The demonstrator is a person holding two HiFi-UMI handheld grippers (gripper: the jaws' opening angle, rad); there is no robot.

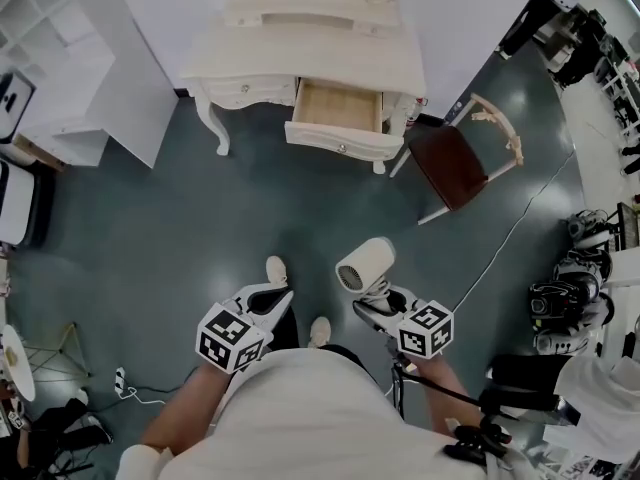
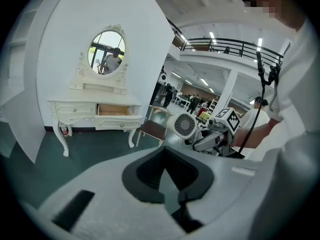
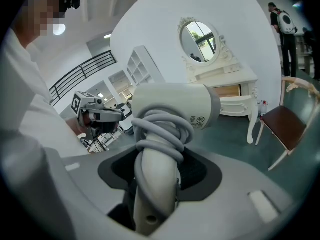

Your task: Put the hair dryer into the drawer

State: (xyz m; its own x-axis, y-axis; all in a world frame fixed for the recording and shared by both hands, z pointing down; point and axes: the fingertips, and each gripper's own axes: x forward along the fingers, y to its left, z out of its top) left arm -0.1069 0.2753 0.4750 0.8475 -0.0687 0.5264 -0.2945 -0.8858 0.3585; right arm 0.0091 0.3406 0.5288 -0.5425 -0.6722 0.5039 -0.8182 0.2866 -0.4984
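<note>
So the hair dryer (image 1: pixel 365 265) isn't anywhere near the drawer (image 1: pixel 335 108) yet. It's up in the air over the dark green floor (image 1: pixel 200 228), well apart from the white table (image 1: pixel 300 53) at the far wall. The right gripper (image 1: pixel 378 298) has its fingers pinching the dryer's handle, and in the right gripper view you can see the grey cord (image 3: pixel 161 129) wound round that handle just above the grip, with the barrel sitting crosswise on top. The left gripper (image 1: pixel 280 296) is just beside it, carrying nothing, fingers pressed together at the tips with only a little sliver of floor showing behind them. The drawer is pulled out on the right side of the table, bare wood inside, looks empty from above. There's a chair (image 1: pixel 455 163) with a dark red seat just right of the table, and an oval mirror (image 2: pixel 106 52) above it.
</note>
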